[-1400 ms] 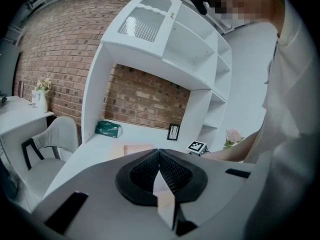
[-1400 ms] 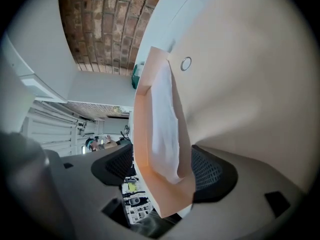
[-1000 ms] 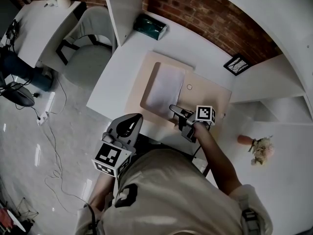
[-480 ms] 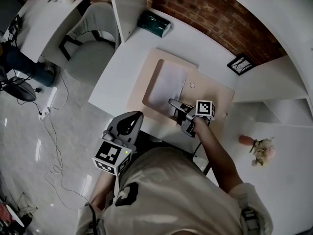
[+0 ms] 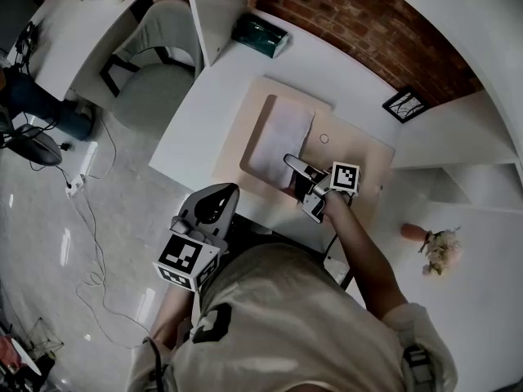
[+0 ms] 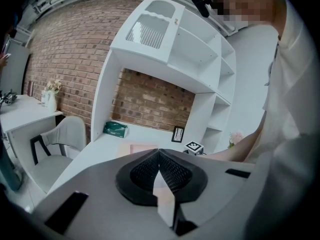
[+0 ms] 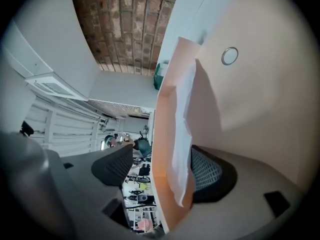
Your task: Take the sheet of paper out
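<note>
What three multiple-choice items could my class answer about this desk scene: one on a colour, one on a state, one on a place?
1. What colour is the folder?
A beige
B blue
C black

2. How do the left gripper's jaws stand?
A wide apart
B shut together
C clamped on the folder

3. Where does the green box lie?
A inside the folder
B in the left gripper
C on the desk's far corner

Answers:
1 A: the head view shows it pale tan.
2 B: its own view shows the pads meeting at their tips.
3 C: it sits beside the brick wall.
</note>
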